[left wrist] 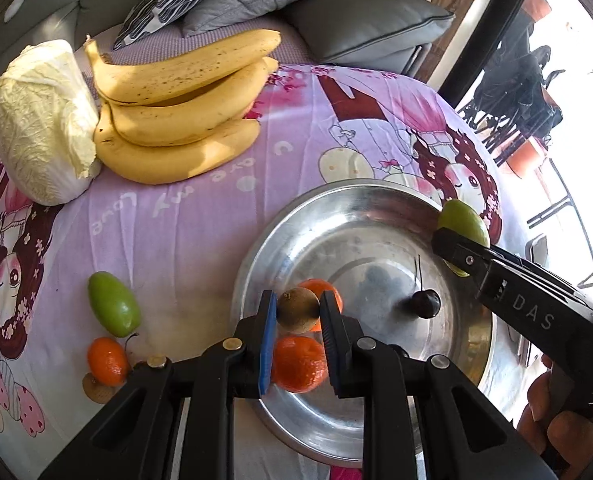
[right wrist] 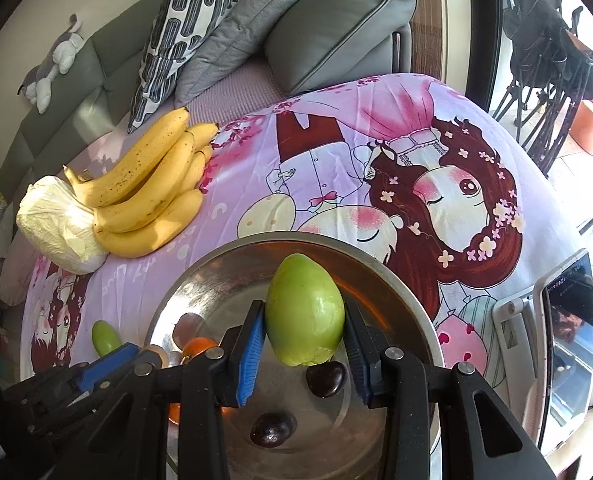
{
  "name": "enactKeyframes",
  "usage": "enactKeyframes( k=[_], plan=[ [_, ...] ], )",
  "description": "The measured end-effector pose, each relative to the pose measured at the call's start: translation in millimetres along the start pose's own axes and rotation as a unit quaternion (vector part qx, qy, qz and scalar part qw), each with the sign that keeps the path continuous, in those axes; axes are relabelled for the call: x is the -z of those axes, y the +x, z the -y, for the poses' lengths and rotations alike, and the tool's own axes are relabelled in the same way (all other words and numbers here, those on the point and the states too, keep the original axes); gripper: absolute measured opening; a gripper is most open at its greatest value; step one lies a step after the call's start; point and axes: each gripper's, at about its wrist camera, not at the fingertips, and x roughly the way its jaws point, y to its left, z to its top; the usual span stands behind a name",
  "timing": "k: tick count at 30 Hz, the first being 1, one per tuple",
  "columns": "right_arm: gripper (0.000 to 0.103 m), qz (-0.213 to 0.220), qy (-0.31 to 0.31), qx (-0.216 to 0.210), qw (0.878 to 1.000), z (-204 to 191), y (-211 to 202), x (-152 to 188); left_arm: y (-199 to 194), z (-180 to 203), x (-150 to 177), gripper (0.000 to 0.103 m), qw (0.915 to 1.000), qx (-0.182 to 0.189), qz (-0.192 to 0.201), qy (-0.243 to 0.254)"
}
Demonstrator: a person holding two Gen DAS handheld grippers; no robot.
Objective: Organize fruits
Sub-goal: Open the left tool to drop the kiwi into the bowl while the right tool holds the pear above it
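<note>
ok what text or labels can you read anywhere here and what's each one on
"DAS" on the black body of the right hand-held gripper, seen from the left wrist camera.
"Love", upside down, preceded by words too faint to read for certain, on the printed purple tablecloth.
The tablet screen at the table's right edge shows a line of small text, too small to read.

Both grippers (left wrist: 298, 312) (right wrist: 304, 322) clamped, angled downward
</note>
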Motion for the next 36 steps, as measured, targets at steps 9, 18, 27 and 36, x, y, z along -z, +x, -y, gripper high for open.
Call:
enactKeyframes(
  k=[9,18,27,36],
  plan=[
    [0.041,-0.003,-0.003,-0.004,1.000,0,2,0,4,22,4,0.023,0.9995,0.003,-0.006,0.030],
    [0.041,-0.018,-0.007,-0.004,1.000,-2,10,3,11,32,8,0.023,0.9990,0.006,-0.015,0.042],
    [0.041,-0.041,-0.012,-0.002,0.999,-4,23,6,12,31,9,0.023,0.9990,0.011,-0.017,0.039],
    [0.041,-0.056,-0.016,0.001,0.998,-5,31,9,14,38,13,0.023,0.9982,0.015,-0.027,0.051]
  ],
)
